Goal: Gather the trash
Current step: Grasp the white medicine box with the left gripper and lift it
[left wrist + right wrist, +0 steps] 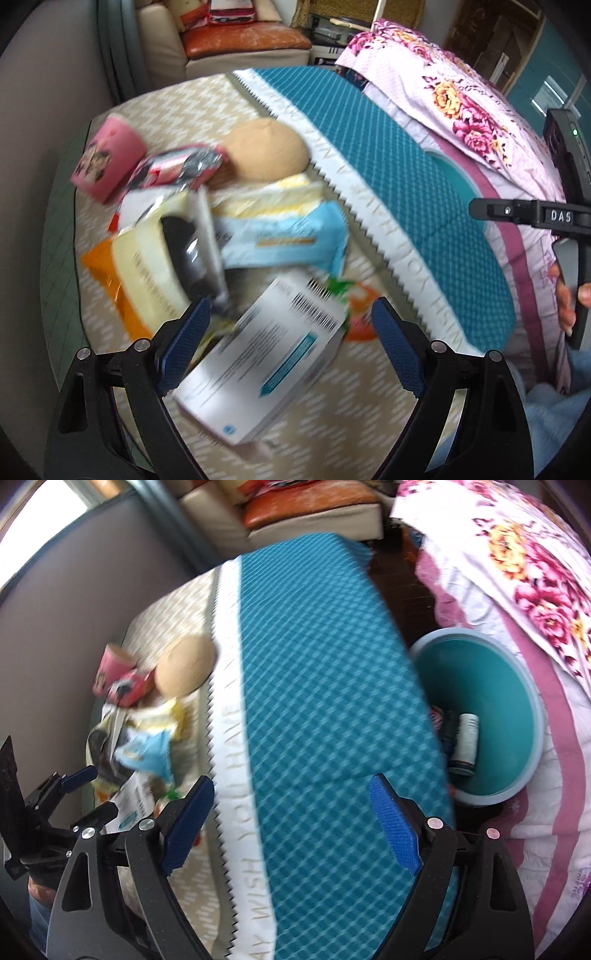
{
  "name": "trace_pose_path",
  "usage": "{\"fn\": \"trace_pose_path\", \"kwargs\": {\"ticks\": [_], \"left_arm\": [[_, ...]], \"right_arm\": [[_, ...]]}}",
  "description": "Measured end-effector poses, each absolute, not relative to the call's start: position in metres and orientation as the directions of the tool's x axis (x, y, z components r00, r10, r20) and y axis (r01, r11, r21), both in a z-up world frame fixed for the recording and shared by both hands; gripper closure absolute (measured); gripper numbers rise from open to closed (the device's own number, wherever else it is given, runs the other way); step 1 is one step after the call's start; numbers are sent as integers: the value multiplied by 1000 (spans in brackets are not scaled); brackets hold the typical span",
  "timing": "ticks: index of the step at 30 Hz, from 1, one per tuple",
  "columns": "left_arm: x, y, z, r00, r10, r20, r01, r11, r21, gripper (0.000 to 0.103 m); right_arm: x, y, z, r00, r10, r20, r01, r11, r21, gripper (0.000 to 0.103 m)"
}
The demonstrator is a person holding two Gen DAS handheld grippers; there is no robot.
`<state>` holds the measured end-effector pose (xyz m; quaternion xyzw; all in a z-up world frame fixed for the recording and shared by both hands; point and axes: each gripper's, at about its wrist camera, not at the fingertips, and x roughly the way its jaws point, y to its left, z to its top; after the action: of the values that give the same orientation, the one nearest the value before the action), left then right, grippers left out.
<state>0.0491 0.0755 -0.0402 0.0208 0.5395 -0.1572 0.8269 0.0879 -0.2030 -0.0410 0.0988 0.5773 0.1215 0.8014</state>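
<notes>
Left tool [291, 321] straddles blurred white printed box [269, 354].

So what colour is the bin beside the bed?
Teal inside with a pale grey-blue rim; the bin shows best in the right wrist view.

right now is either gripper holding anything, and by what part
Nothing is held. The left gripper is open around the white box; the right gripper is open above the teal pillow.

Teal quilted cushion [325, 709] with white lettered border, floral pink quilt [443, 96], cream armchair [229, 48] with orange seat
</notes>
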Motion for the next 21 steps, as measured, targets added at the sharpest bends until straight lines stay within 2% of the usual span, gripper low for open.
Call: {"fn": "trace_pose_path", "kwargs": {"ticks": [11,21], "left_arm": [[29,102,-77,280,-268,-922,383,912,-149,14],[39,102,-94,250,-270,-930,402,903,-155,14]], "right_arm": [[71,-158,-44,244,321,-915,-141,945,294,21],[63,-148,-51,219,315,-923,-137,947,291,21]]}}
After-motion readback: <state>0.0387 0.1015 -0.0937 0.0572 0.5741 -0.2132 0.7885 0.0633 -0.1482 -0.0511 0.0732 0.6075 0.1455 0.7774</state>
